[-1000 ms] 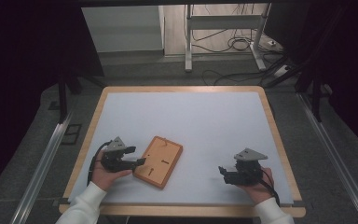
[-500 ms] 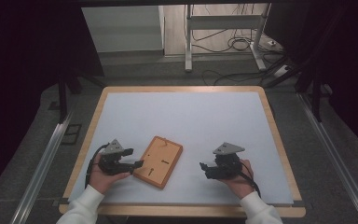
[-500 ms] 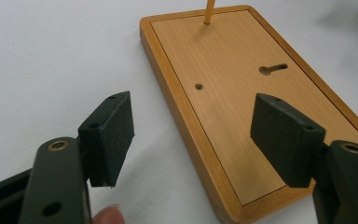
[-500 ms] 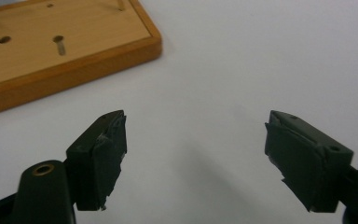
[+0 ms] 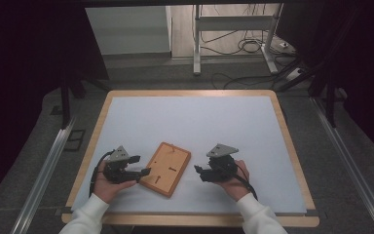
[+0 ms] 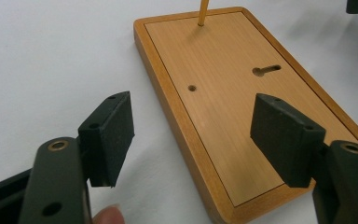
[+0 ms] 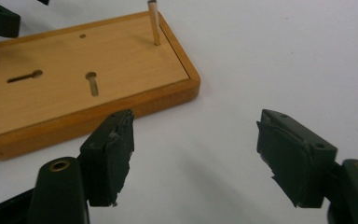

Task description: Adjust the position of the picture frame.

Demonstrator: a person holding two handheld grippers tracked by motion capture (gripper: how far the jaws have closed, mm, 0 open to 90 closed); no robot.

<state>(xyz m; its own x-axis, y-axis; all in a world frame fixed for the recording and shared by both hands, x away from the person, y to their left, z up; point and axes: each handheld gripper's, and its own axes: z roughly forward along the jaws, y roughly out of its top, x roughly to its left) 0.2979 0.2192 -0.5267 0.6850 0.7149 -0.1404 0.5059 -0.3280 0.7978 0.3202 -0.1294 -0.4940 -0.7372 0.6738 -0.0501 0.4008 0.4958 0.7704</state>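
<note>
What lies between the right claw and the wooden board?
Nothing: bare white table separates the right claw from the wooden board, seen in the high view.

Peg (image 6: 202,13) top cut off by edge

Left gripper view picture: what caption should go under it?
Open black gripper straddling the near corner of a wooden board on a white table.

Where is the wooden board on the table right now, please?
In the high view, the wooden board lies flat near the table's front edge, left of centre, between the left hand-held gripper and the right hand-held gripper.
</note>
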